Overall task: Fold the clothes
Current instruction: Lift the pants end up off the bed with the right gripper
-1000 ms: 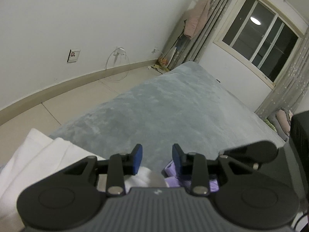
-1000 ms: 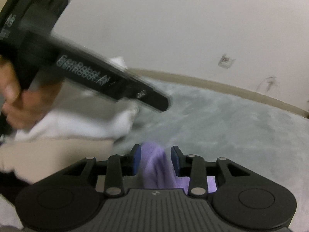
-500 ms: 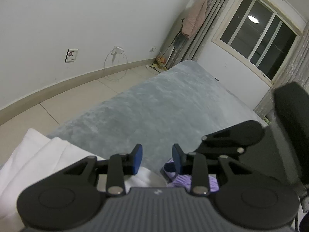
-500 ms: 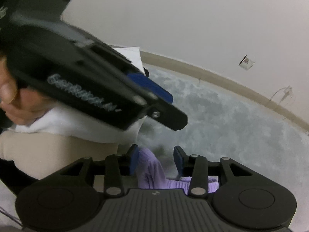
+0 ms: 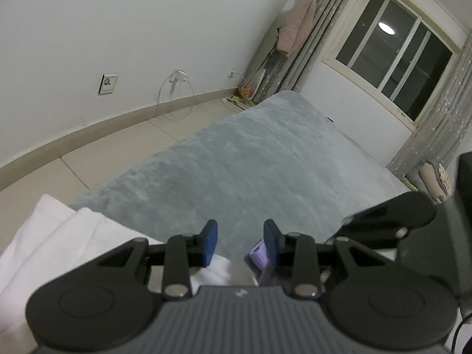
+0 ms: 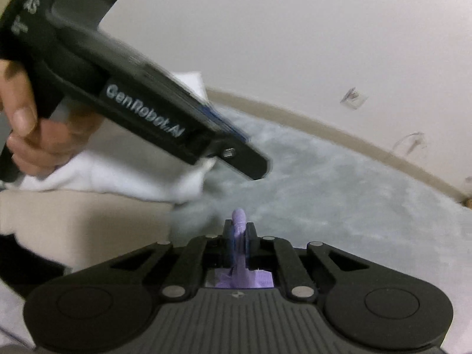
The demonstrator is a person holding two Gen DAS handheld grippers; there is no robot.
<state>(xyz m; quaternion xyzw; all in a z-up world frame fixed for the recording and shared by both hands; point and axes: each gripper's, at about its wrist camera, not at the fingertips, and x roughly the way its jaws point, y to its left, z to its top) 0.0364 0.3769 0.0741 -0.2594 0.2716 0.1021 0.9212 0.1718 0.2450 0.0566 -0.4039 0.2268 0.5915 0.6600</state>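
Purple garment (image 6: 239, 253) (bunched) pokes forward, clamped between right tongs (image 6: 239, 231).

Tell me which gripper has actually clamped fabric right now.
The right gripper: its jaws are shut on a pinch of the purple garment. The left gripper is open, nothing between its blue pads, above the white cloth.

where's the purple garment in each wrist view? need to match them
Left wrist: purple garment peeks out low centre, just beside the open left gripper.
Right wrist: pinched bottom centre in the shut right gripper.
Shared landmark: white folded cloth on the grey blanket.
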